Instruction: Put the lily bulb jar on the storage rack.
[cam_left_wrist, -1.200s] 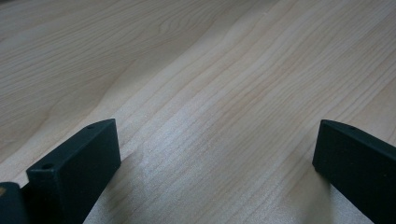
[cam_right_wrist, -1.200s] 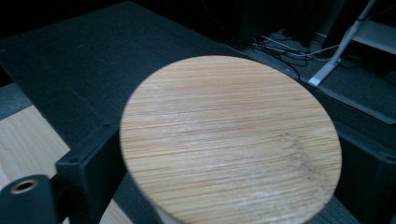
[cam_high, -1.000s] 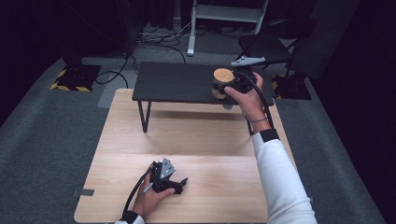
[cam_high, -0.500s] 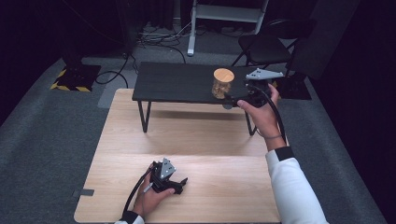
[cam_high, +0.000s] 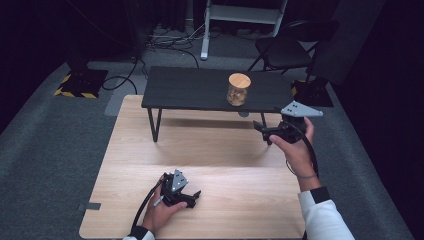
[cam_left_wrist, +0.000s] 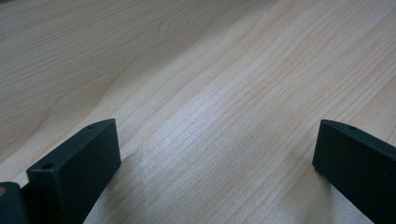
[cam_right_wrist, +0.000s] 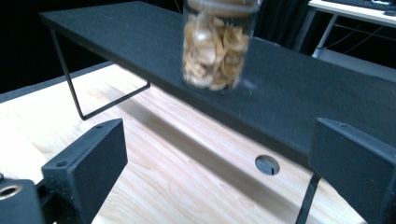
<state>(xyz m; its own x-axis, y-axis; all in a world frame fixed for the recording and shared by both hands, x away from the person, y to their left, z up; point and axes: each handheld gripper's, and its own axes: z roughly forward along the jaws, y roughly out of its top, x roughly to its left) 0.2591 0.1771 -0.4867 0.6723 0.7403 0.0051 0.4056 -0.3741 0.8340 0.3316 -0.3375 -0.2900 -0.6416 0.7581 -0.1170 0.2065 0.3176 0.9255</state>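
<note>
Jar (cam_high: 238, 90) with a wooden lid is the landmark here, standing upright on the black raised shelf (cam_high: 195, 89), toward that shelf's right end. It's clear glass and packed with pale, curly dried pieces, which look like chips or dried slices, though I can't tell exactly what. From the right gripper view the jar (cam_right_wrist: 217, 44) sits a little back from the shelf's front edge, nothing touching it.

Right gripper (cam_high: 264, 131) hangs below and to the right of the jar in the high view, off the shelf's front right corner, held in the person's right hand (cam_high: 295, 147) over the light wooden table (cam_high: 215, 150). Its jaws are spread wide with nothing between them, well apart from the jar and pointed back toward it. The grey three-cornered plate on top tilts out to the right. A white sleeve (cam_high: 322, 220) covers that forearm.

Left gripper (cam_high: 192, 197) is well away from the jar, down at the near side of the table, left of the jar's line. The left hand (cam_high: 160, 212) rests it on the wood. Its own view shows both black jaws wide apart over bare wood grain (cam_left_wrist: 210, 107), gripping nothing.

There's a small round hole (cam_right_wrist: 267, 164) in the tabletop just under the shelf's front edge, below the jar and slightly right, next to a thin black shelf leg (cam_right_wrist: 306, 198).
</note>
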